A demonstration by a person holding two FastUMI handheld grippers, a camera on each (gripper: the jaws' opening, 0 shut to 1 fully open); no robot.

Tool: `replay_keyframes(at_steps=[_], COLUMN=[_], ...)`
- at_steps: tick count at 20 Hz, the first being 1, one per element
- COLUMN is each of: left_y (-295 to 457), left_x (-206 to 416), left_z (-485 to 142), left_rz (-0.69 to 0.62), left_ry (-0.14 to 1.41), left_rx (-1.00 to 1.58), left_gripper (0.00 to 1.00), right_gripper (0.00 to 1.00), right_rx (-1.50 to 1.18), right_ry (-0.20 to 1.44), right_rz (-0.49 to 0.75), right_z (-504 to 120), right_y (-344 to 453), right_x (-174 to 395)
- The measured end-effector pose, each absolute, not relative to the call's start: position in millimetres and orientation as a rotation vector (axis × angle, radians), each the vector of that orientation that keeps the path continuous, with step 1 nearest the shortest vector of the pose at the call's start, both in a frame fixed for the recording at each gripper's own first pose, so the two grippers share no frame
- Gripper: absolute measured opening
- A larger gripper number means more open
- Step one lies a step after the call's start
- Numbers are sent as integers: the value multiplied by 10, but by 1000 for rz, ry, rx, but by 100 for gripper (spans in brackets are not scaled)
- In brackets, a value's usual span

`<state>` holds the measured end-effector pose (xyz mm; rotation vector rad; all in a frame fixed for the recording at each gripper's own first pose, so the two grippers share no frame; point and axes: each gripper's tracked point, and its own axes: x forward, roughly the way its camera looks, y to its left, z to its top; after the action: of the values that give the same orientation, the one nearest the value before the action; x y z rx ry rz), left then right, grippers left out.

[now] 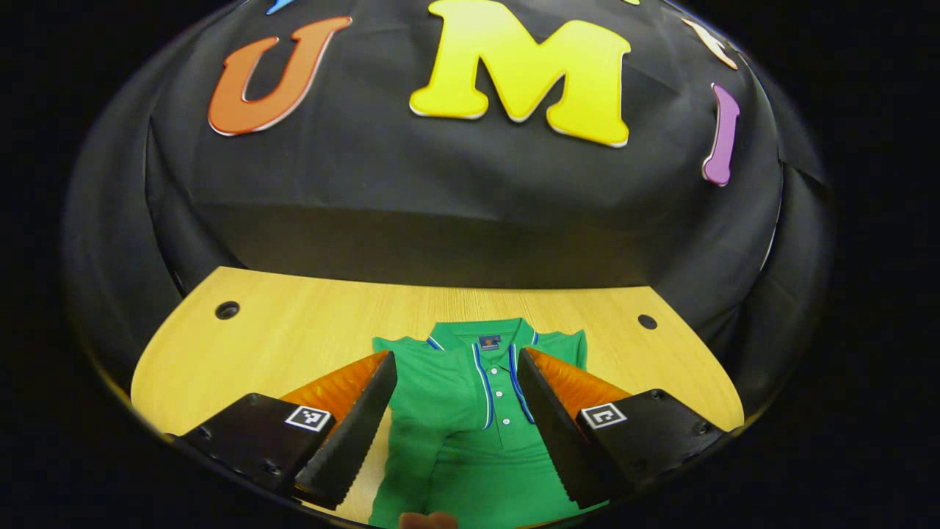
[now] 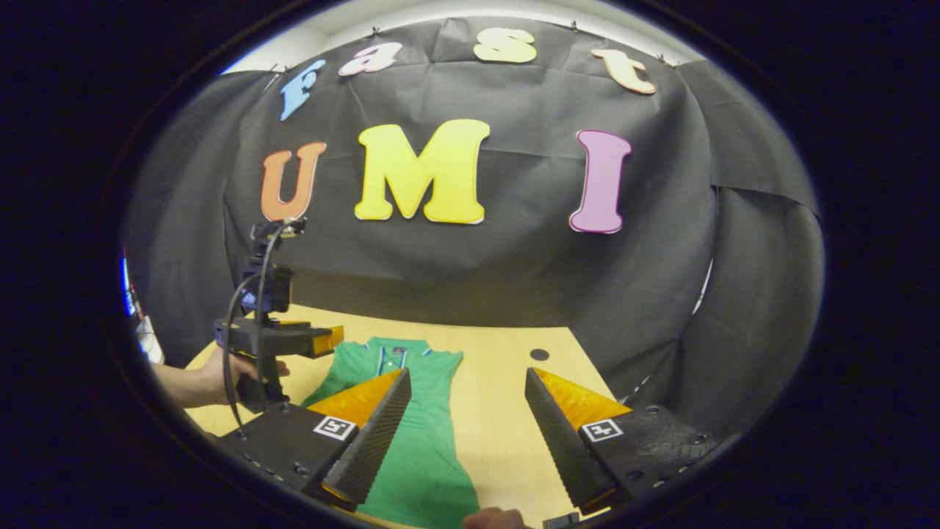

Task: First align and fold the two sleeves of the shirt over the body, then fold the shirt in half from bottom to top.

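Directly ahead of the left gripper [image 1: 457,367], between its two spread fingers, a green polo shirt [image 1: 470,441] is seen lying flat on the wooden table [image 1: 294,330], collar away from the gripper and hem towards it. The shirt's collar [image 1: 481,334] is edged with blue and white stripes, and a buttoned placket [image 1: 499,397] with the same trim runs down the chest. Both sleeves are already laid in over the body: one long sleeve [image 1: 407,455] is seen running down the front on the side of the left-hand finger, and the garment's outline is narrowed to a strip. The bottom half is not yet folded up.

Both sets of tongs are released. The left gripper's jaws are held wide apart above the shirt, nothing being touched by them. The right gripper [image 2: 466,382] is likewise held open, with bare table seen between its fingers; the shirt is seen beneath and beyond its left-hand finger.

In the right gripper view the left gripper is seen farther off, to the left of the shirt's collar end, held by a hand [image 2: 220,375] with a bare forearm, and a cable is looped down its handle. Two round holes [image 1: 227,310] are cut in the table near its far corners. Behind the table the booth's black cloth wall [image 2: 514,279] is hung.
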<state>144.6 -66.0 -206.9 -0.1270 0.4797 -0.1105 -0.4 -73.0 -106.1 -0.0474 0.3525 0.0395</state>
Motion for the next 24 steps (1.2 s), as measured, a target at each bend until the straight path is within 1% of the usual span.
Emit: replay_keyframes(at_steps=[5,7,10,12,13,15,20,24], left_y=[-307,-252,-229,-210,-182,-109,-26,-28], left_x=[678,252,-178,-505,-654,-895,-1487,-1864], left_z=[-1574,-1537,-1622,-1876,-2039,-2344,-3015,-3467], left_rz=[-57,-50,-70,-93,-94,-100,-160,-165], left_ry=[369,367,366,437,486,571,776,943], left_rx=[-58,-77,-77,-70,-68,-79,-50,-115], left_gripper=[100,100,100,100,100,100,100,100], right_gripper=[95,95,95,95,97,95,96,96], right_rx=[-64,-79,-90,-92,-98,-118,-148,-157], right_ry=[359,383,439,499,527,577,781,892], right_rz=[90,111,124,121,117,120,130,125], right_z=[-1202,-1367,-1642,-1885,-1992,-2185,-2913,-3389], right_y=[-656,-660,-682,-746,-783,-831,-947,-1014], right_x=[-134,-265,-477,-629,-685,-792,-1207,-1424])
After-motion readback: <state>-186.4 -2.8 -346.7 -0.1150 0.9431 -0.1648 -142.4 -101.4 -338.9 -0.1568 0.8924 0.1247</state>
